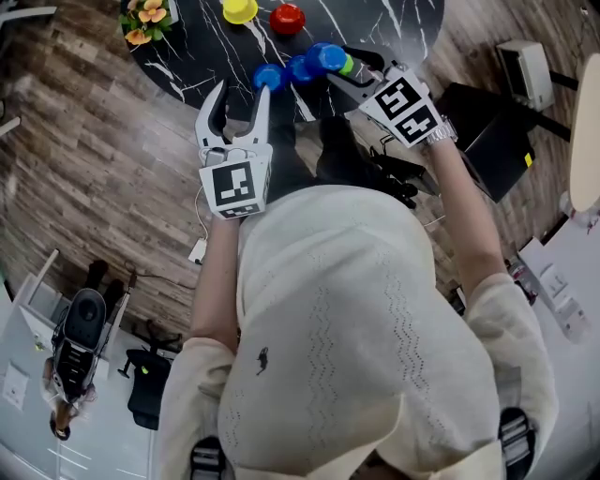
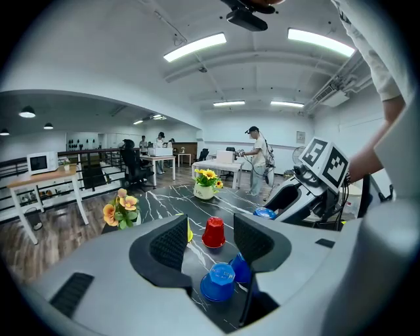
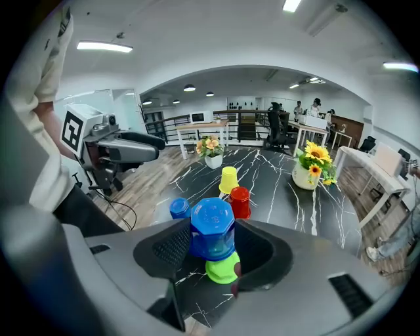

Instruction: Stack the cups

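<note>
My right gripper [image 3: 215, 246] is shut on an upside-down blue cup [image 3: 211, 230], held just above an upside-down green cup [image 3: 223, 269] on the black marble table [image 3: 282, 197]. In the head view that held blue cup [image 1: 326, 58] sits at the right gripper's [image 1: 339, 67] tips, near the table's front edge. Two more blue cups [image 1: 269, 77] [image 1: 300, 68] stand to its left. My left gripper [image 1: 239, 103] is open and empty, just short of them. Between its jaws, its own view shows a blue cup [image 2: 218, 282]. A red cup [image 1: 287, 19] and a yellow cup [image 1: 240, 9] stand farther back.
A pot of orange flowers [image 1: 145, 19] stands at the table's left edge, and a sunflower vase [image 3: 310, 167] at the far right. Wooden floor with cables and dark equipment lies below the table. Desks, chairs and people fill the office behind.
</note>
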